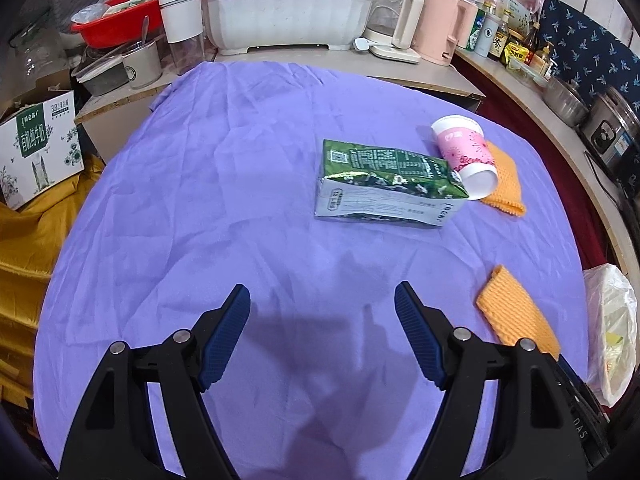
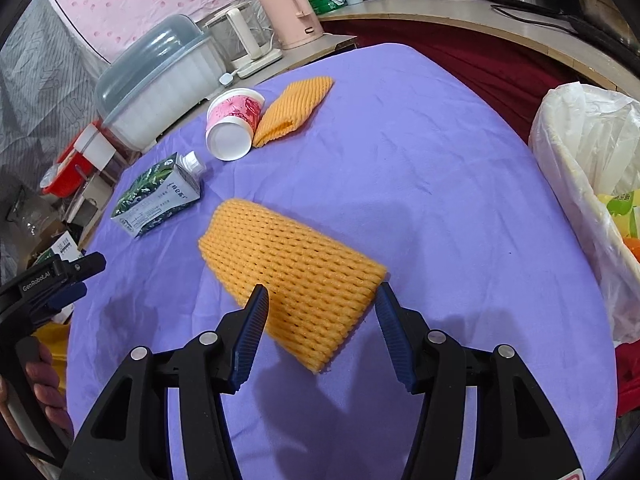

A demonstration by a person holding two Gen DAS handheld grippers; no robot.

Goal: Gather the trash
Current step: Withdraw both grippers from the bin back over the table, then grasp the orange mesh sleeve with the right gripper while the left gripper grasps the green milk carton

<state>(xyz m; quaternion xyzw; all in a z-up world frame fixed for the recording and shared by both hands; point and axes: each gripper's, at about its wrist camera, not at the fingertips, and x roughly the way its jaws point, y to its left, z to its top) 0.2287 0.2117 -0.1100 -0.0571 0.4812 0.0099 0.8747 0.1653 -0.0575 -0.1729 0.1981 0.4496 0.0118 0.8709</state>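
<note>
On the purple tablecloth (image 1: 224,184) lie a green milk carton (image 1: 384,184), a pink paper cup (image 1: 466,156) on its side, and two orange foam nets. The far net (image 1: 505,182) lies beside the cup. The near net (image 2: 292,276) lies under my right gripper (image 2: 322,300), which is open with its fingers on either side of the net's near end. My left gripper (image 1: 322,300) is open and empty over bare cloth, short of the carton. The carton (image 2: 158,198), cup (image 2: 234,124) and far net (image 2: 294,110) also show in the right wrist view.
A bin lined with a white plastic bag (image 2: 588,184) stands at the table's right edge, with some trash inside. Behind the table a counter holds a dish-rack box (image 1: 290,12), kettles (image 1: 438,26), bottles and a red basin (image 1: 120,20). A cardboard box (image 1: 36,152) stands at left.
</note>
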